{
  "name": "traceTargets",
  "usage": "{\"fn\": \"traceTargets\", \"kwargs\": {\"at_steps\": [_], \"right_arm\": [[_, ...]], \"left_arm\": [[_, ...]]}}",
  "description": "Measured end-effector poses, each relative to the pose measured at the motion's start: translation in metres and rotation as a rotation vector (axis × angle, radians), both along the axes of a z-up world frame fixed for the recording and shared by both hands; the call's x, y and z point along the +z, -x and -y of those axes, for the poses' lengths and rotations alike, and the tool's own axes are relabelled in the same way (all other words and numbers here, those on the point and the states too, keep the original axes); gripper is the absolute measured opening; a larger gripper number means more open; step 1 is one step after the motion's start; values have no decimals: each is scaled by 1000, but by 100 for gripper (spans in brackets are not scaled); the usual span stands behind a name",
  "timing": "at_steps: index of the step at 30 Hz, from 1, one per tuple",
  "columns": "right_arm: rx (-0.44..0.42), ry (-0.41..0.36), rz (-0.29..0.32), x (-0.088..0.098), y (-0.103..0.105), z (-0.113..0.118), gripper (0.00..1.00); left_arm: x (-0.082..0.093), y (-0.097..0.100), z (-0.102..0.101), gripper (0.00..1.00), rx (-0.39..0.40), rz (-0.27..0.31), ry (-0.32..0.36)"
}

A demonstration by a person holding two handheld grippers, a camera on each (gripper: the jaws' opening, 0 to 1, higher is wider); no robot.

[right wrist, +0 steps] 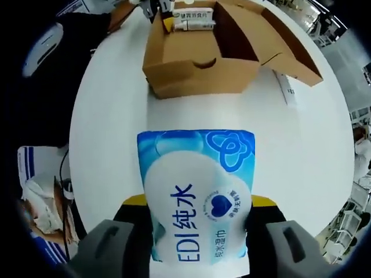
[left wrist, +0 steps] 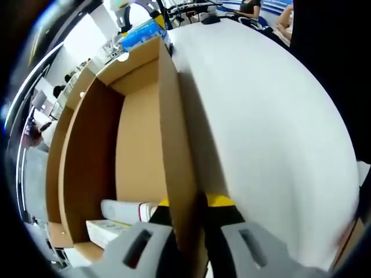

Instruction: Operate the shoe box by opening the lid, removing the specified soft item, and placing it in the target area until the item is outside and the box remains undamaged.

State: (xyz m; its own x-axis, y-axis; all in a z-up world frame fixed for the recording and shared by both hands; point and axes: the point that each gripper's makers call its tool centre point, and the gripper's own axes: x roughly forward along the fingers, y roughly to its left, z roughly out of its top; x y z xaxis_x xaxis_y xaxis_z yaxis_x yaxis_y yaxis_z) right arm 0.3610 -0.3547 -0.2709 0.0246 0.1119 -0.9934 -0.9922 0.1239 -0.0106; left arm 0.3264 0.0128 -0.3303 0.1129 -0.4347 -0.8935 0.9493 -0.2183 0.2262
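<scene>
The brown cardboard shoe box (left wrist: pixel 139 133) stands open on a white table. My left gripper (left wrist: pixel 188 205) is shut on its right side wall, one jaw inside and one outside. White packaged items (left wrist: pixel 124 211) lie on the box floor near that jaw. A soft blue and white wet-wipe pack (right wrist: pixel 197 197) is clamped between the jaws of my right gripper (right wrist: pixel 197 202), held above the table in front of the box (right wrist: pixel 197 72). The box's lid (right wrist: pixel 293 55) hangs open to the right. In the right gripper view the left gripper (right wrist: pixel 159 11) shows at the box's far wall.
The white table (left wrist: pixel 266 127) spreads wide beside the box. A white card (right wrist: pixel 288 90) lies under the open lid. A person in dark clothes (right wrist: pixel 69 40) stands at the table's edge. Desks and other people are in the background.
</scene>
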Motion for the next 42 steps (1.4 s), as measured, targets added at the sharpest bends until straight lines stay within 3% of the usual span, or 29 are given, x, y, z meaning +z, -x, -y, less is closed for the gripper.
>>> {"fn": "traceTargets", "kwargs": {"at_steps": [16,21,24,33,35,42], "right_arm": [[-30,5,16,-5,2,1,70],[-133,16,21,-11,-1,7,92],[-113,46,28,-11,-1,14,90],[-138,5,39,-4,1,1,86],[-109,6,63,-1,-1,0,81],[-134,-19,113,7,0,-9,81]], "left_arm": [[0,0,0,8,4,1,-3],[0,1,-1,10,4,-1,-5],[0,1,-1,10,2,1,-6],[-1,0,-1,10,-1,6,-8],[-1,0,0,10,-1,7,-6],[-1,0,0,9,-3,9,-5]]}}
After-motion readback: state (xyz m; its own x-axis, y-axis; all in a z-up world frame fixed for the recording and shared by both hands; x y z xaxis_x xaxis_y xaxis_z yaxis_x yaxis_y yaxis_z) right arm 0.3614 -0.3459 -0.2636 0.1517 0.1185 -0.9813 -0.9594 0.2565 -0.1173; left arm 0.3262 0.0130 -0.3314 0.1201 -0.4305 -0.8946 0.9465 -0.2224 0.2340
